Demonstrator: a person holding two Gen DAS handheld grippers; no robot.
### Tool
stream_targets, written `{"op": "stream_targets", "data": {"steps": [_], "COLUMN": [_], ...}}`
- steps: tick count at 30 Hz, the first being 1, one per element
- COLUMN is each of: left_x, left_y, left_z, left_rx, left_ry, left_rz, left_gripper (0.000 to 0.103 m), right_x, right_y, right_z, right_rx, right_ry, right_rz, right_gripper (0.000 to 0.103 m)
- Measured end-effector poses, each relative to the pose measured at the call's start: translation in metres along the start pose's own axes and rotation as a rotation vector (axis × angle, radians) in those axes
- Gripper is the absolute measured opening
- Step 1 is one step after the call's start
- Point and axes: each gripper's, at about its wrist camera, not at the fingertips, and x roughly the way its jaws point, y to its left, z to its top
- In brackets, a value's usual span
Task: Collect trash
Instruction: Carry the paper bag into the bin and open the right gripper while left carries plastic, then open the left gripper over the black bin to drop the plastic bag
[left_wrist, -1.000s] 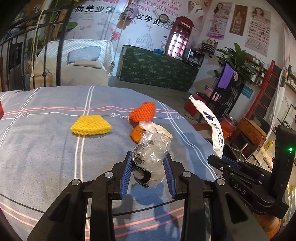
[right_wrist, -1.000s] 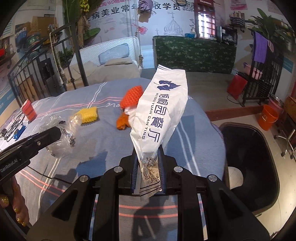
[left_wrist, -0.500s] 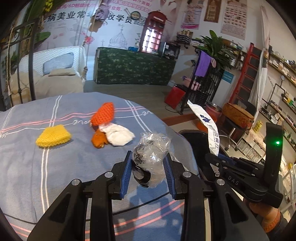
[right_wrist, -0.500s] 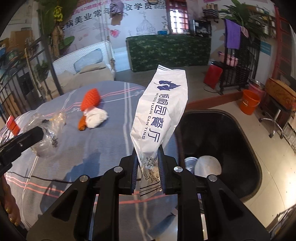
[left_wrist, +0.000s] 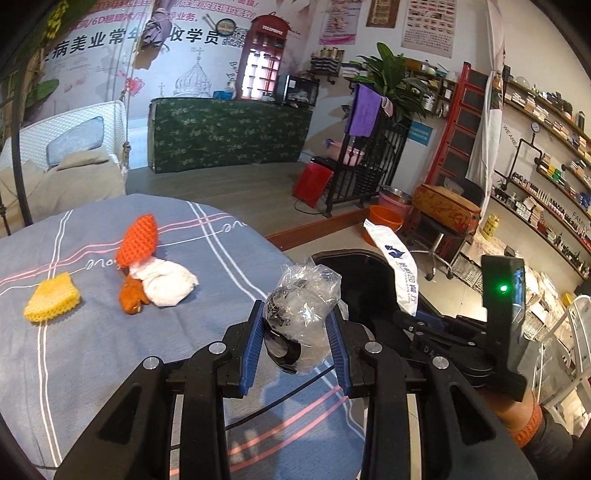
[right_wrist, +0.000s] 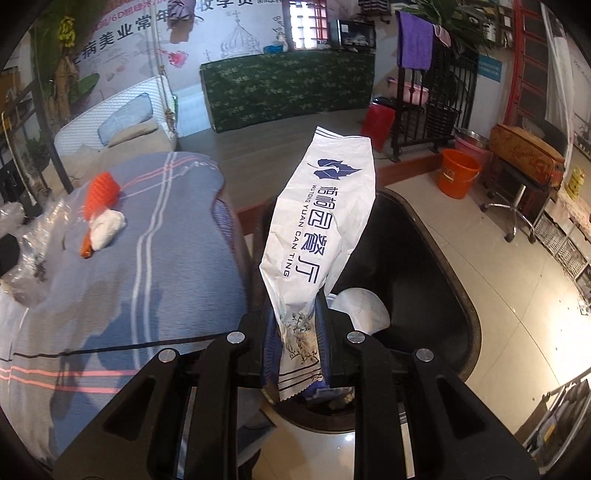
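My left gripper (left_wrist: 297, 325) is shut on a crumpled clear plastic bag (left_wrist: 304, 302), held over the table's right edge beside the black bin (left_wrist: 354, 273). My right gripper (right_wrist: 295, 328) is shut on the lower end of a white paper wrapper (right_wrist: 325, 214) with blue print, standing upright above the black bin (right_wrist: 424, 258), which holds white trash (right_wrist: 364, 306). The same wrapper (left_wrist: 397, 266) and the right gripper's body show at the right of the left wrist view. The plastic bag (right_wrist: 33, 243) appears at the left edge of the right wrist view.
On the blue striped tablecloth (left_wrist: 92, 350) lie a yellow foam net (left_wrist: 51, 299), an orange foam net (left_wrist: 138, 240), a white tissue wad (left_wrist: 166, 282) and orange peel (left_wrist: 131, 299). An orange bucket (right_wrist: 458, 173) and a chair stand on the tiled floor beyond the bin.
Both grippers have swung right, off the table toward the black bin. The wrapper now hangs over the bin's opening; the plastic bag has reached the table's edge. Both grips are unchanged.
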Motion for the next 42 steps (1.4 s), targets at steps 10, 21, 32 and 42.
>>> {"op": "stream_targets", "data": {"steps": [10, 21, 32, 42], "left_x": [0.022, 0.048, 0.092, 0.127], "left_y": [-0.027, -0.053, -0.089, -0.114], "left_z": [0.004, 0.008, 0.012, 0.008], "left_rx": [0.043, 0.078, 0.132, 0.165], "left_ry": [0.039, 0.087, 0.161, 0.235], "left_rz": [-0.046, -0.099, -0.167, -0.206], "left_gripper": [0.033, 0.033, 0.033, 0.033], "right_x": [0.036, 0.03, -0.002, -0.024], "right_y": [-0.021, -0.04, -0.059, -0.084], "right_z": [-0.008, -0.014, -0.027, -0.034], "right_rx": [0.045, 0.114, 0.148, 0.205], "right_ry": [0.067, 0.061, 0.029, 0.002], "right_rz": [-0.033, -0.042, -0.071, -0.117], "right_gripper": [0.021, 0.06, 0.075, 0.078]}}
